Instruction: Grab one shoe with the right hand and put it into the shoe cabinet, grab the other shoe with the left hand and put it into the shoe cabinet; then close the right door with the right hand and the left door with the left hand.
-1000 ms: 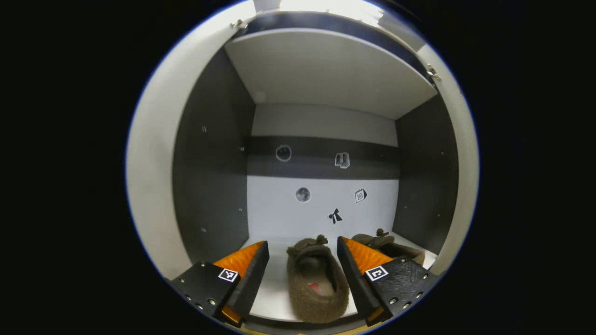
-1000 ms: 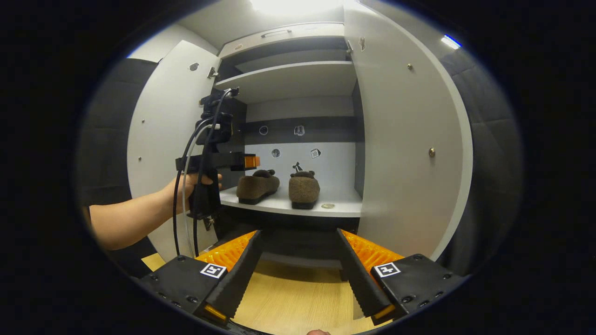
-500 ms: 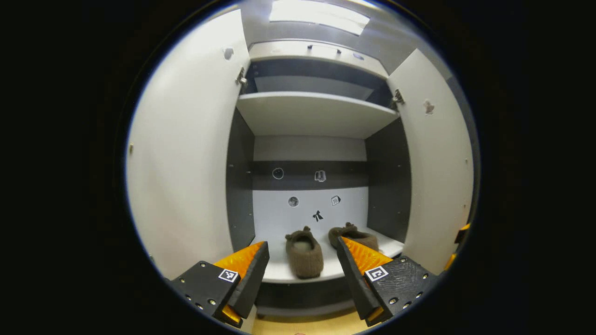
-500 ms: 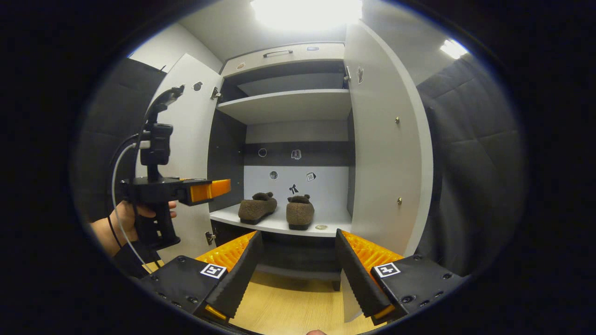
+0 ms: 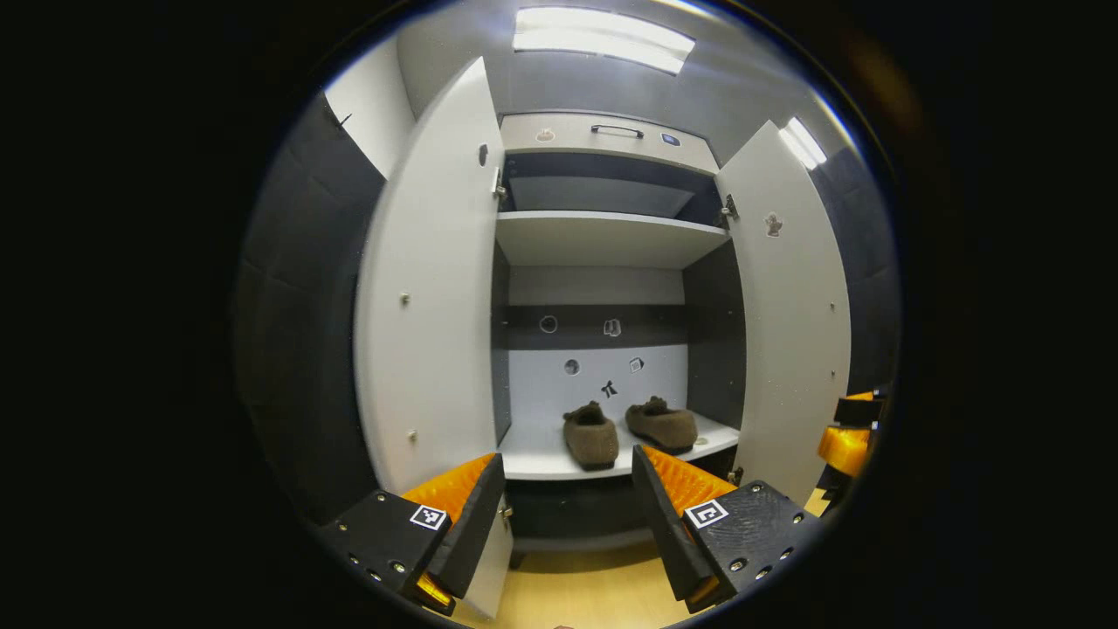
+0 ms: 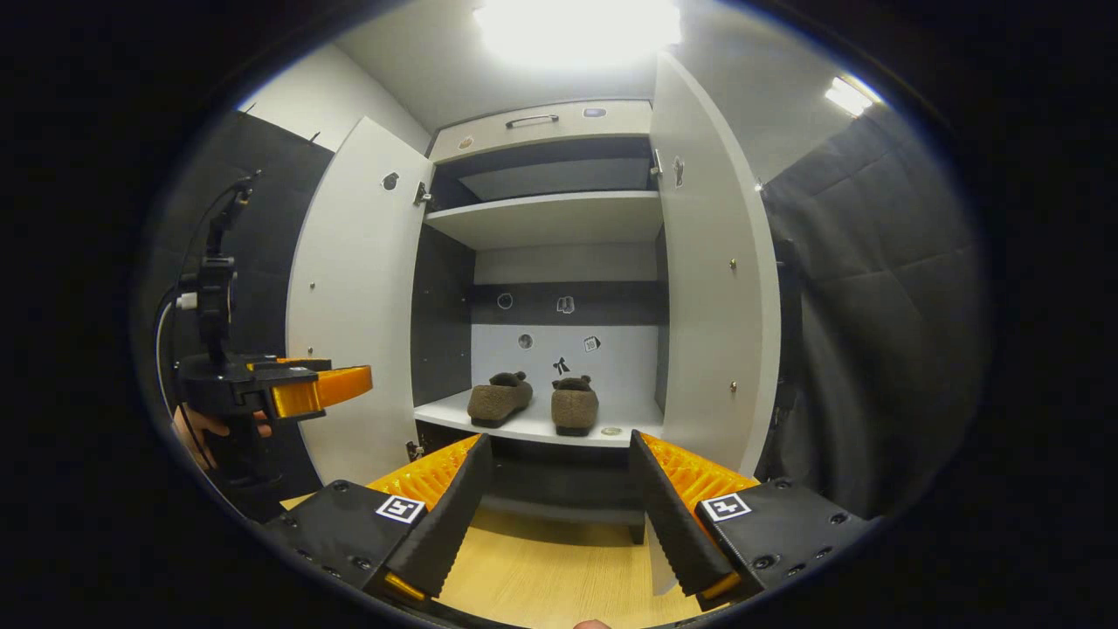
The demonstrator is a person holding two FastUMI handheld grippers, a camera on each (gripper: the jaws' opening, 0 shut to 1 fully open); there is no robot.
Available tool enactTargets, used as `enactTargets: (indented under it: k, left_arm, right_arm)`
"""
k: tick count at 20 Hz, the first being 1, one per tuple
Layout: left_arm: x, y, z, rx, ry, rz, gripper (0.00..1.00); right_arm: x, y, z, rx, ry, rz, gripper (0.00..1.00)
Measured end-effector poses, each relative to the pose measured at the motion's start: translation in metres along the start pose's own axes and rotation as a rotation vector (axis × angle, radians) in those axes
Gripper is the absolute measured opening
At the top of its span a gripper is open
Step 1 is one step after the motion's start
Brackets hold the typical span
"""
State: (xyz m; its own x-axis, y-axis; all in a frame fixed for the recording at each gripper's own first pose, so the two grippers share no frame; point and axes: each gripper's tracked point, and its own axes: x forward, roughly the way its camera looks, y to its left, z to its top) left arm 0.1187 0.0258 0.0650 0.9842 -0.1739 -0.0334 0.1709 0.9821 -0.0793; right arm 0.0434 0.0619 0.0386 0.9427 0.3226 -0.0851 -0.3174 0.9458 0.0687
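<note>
- both shoes, one [image 6: 499, 398] and the other [image 6: 575, 405], were seen side by side on the lower shelf [image 6: 533, 428] near its front edge, toes toward the back wall; the storing step was judged done.
- the shoes appeared brown and fuzzy, each with a small tuft at the toe.
- the left gripper [image 5: 568, 502] and the right gripper [image 6: 559, 489] were held wide apart and empty in front of the cabinet, presumably to free the doors.
- the left door [image 6: 354, 297] and right door [image 6: 712, 279] were shown fully swung out, not yet closed.
</note>
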Motion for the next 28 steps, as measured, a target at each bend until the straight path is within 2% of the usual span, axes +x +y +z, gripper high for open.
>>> enactTargets:
  k: [5,9,11,12,14,18,19,20,23,24,25,27,28]
  left_arm:
    - [-0.039,0.009,-0.008,0.004,0.020,0.010,0.80]
    - [-0.056,0.012,-0.011,0.012,0.024,0.014,0.80]
    - [-0.062,0.012,-0.012,0.018,0.023,0.012,0.80]
    - [-0.065,0.011,-0.013,0.019,0.024,0.007,0.80]
    - [-0.068,0.009,-0.013,0.016,0.023,0.000,0.80]
    - [-0.075,0.007,-0.016,0.010,0.026,-0.003,0.80]
    - [-0.075,0.007,-0.017,0.009,0.030,-0.004,0.80]
    - [-0.076,0.008,-0.018,0.011,0.032,-0.001,0.80]
    - [-0.082,0.015,-0.019,0.021,0.033,0.023,0.80]
    - [-0.084,0.017,-0.019,0.018,0.032,0.027,0.80]
    - [-0.085,0.018,-0.021,0.015,0.035,0.032,0.80]
    - [-0.088,0.024,-0.022,0.014,0.038,0.046,0.80]
    - [-0.088,0.026,-0.021,0.015,0.038,0.053,0.80]
  right_arm:
    - [-0.013,-0.010,-0.003,0.009,0.006,-0.019,0.99]
    - [-0.021,-0.035,0.000,0.000,0.010,-0.078,0.99]
    - [-0.027,-0.056,0.003,-0.008,0.013,-0.127,0.95]
    - [-0.030,-0.067,0.006,-0.010,0.011,-0.153,0.99]
    - [-0.035,-0.092,0.013,-0.017,0.005,-0.214,0.99]
    - [-0.044,-0.143,0.032,-0.033,-0.021,-0.342,0.99]
    - [-0.046,-0.157,0.037,-0.036,-0.029,-0.380,0.95]
    - [-0.046,-0.168,0.043,-0.037,-0.040,-0.416,0.99]
    - [-0.042,-0.200,0.056,-0.033,-0.054,-0.522,0.99]
    - [-0.039,-0.210,0.058,-0.038,-0.057,-0.558,0.95]
    - [-0.035,-0.218,0.061,-0.040,-0.061,-0.587,0.99]
    - [-0.025,-0.225,0.063,-0.021,-0.060,-0.619,0.99]
    - [-0.019,-0.227,0.064,-0.008,-0.057,-0.624,0.95]
